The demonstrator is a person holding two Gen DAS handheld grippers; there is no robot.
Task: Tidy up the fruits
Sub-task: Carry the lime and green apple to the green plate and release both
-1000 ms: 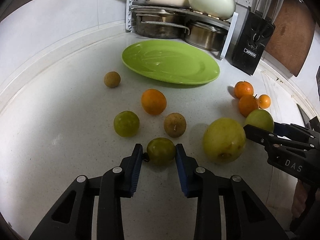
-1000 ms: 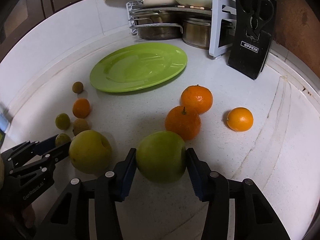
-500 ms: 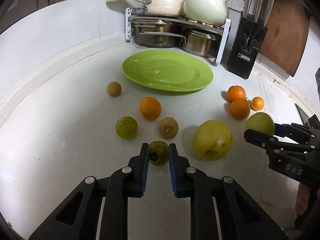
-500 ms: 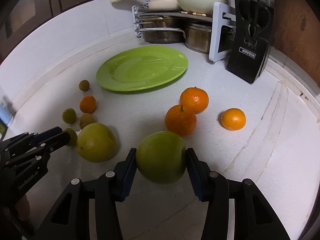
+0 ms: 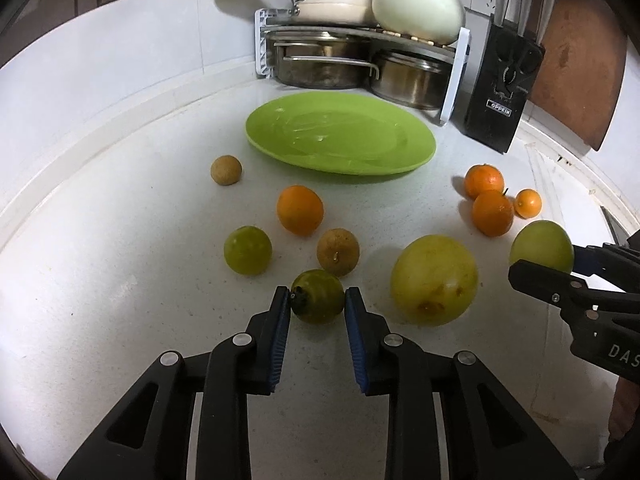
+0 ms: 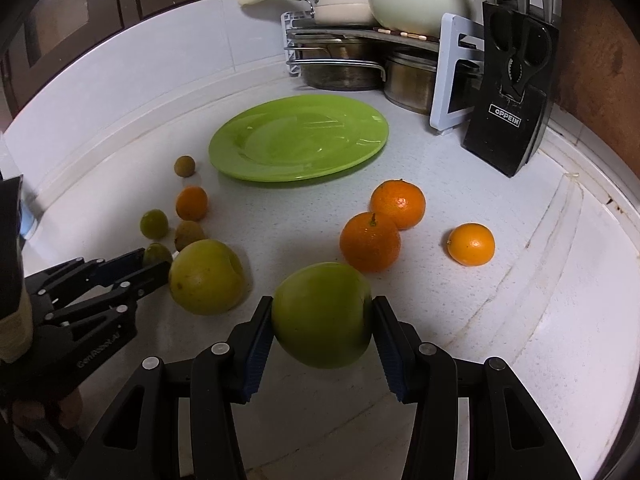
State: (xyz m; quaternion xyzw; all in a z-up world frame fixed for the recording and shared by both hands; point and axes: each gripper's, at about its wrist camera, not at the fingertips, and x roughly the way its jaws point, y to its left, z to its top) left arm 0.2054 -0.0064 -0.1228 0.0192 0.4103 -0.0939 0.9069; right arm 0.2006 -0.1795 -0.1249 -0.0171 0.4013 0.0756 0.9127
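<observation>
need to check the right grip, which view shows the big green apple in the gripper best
The right wrist view: the green apple sits centred and whole between the right gripper pads. The left wrist view shows it only small, at the edge, partly covered by a finger.

Right gripper [image 6: 322,316] clamps green apple [image 6: 322,314]; green plate [image 6: 298,138] beyond, on countertop [image 6: 500,272].
</observation>
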